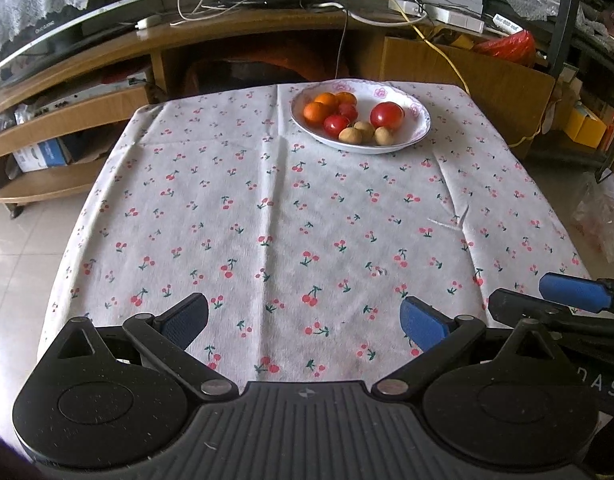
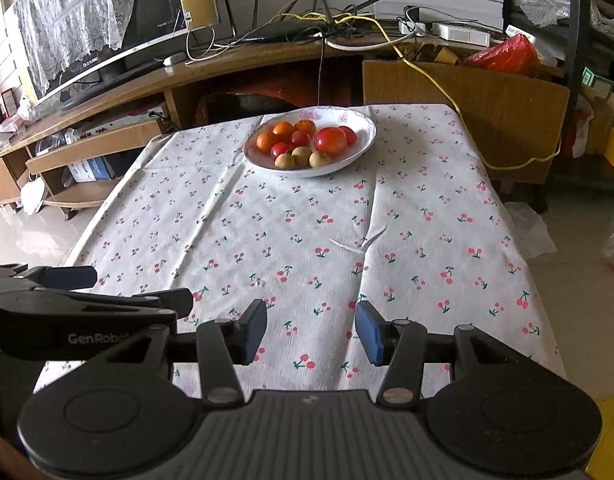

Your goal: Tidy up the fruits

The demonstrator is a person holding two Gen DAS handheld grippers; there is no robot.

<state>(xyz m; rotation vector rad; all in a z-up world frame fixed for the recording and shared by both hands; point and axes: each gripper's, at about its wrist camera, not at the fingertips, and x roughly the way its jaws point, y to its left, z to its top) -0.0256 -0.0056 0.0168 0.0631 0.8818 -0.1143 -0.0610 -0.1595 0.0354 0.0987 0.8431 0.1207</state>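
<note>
White plate (image 1: 421, 118), pink floral rim, at far edge of cherry-print tablecloth (image 1: 267, 220). Holds oranges (image 1: 317, 112) at left, red tomatoes (image 1: 386, 115), three tan round fruits (image 1: 350, 136) in front; all round, no clear long axis. Left gripper (image 1: 305, 322) wide open, empty. Right gripper (image 2: 311, 332) partly open, empty; both near edge.

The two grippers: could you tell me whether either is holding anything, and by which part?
Nothing is held: the left gripper and right gripper are open over the tablecloth.
</note>
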